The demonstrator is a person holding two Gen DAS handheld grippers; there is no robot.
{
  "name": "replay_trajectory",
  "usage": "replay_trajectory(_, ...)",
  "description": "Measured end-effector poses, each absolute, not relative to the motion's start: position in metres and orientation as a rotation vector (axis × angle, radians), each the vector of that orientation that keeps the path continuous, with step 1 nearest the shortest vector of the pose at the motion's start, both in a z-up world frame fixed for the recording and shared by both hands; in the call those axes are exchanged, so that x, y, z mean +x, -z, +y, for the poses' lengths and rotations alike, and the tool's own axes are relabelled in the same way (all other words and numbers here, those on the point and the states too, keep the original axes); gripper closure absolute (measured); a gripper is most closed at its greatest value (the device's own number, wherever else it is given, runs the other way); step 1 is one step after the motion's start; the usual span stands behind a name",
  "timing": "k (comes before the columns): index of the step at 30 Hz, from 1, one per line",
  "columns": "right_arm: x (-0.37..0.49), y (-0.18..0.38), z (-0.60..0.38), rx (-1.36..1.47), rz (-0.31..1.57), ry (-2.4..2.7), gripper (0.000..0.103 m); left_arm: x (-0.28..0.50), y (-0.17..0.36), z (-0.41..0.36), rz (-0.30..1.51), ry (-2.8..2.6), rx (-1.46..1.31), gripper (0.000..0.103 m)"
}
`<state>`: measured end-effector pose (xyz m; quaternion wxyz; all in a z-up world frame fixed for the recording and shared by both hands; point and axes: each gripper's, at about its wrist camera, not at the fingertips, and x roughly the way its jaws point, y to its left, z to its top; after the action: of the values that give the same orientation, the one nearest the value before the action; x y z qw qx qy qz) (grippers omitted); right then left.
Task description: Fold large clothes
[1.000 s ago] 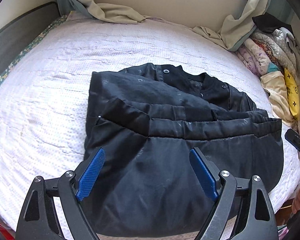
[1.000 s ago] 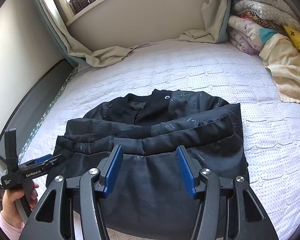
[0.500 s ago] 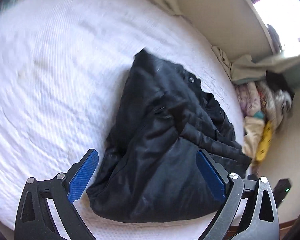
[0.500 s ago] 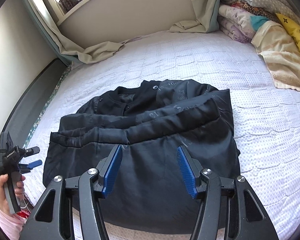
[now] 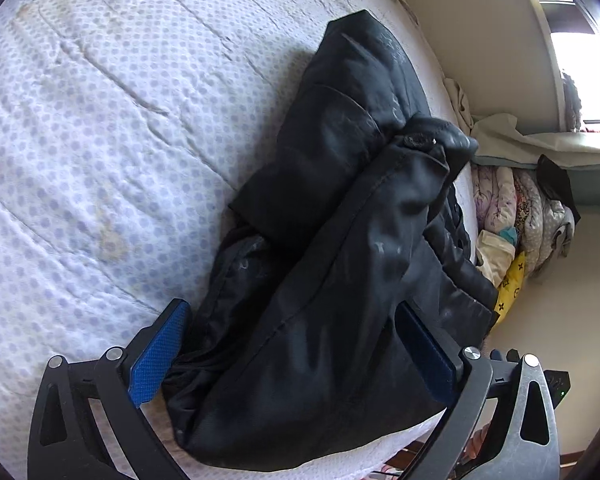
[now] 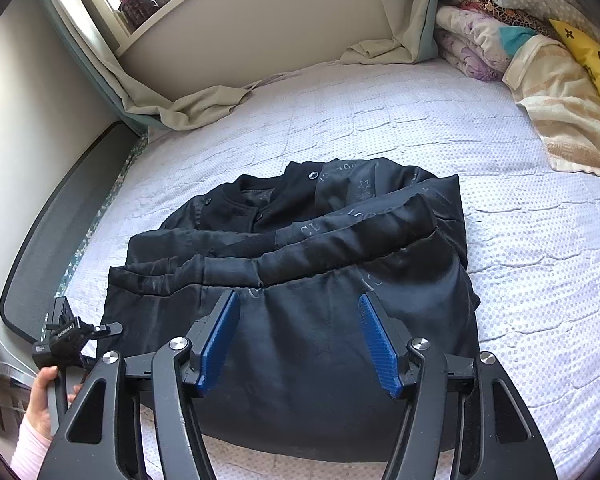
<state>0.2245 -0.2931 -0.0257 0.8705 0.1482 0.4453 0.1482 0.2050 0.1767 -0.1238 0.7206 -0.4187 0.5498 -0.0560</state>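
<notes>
Both blue-padded grippers gape unclamped over the half-folded black quilted jacket (image 6: pixel 292 280): the left gripper (image 5: pixel 296 352), just widened, has swung down to straddle its near corner, likely for the next fold, while the right gripper (image 6: pixel 300 340), jaws also just widening, hovers above.

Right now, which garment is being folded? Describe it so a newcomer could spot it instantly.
Start at the white dotted bedspread covering the bed. Near its front edge lies the black jacket, partly folded. It is the only dark, snap-buttoned garment there; the pastel bedding pile sits far back by the wall.
</notes>
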Motion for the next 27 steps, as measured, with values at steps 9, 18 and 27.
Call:
replay_trajectory(9,0.229,0.031,-0.296,0.341,0.952,-0.317,0.043,0.204,0.134,0.166,1.168,0.170,-1.019,0.018)
replay_trajectory(18,0.231,0.033,-0.280,0.335,0.973,-0.349,0.043,0.213,0.137,0.158,1.141,0.238,-1.099,0.072)
replay_trajectory(27,0.233,0.029,-0.265,0.180,0.940,-0.330,0.072,0.205,0.113,0.174,1.070,0.267,-1.078,0.082)
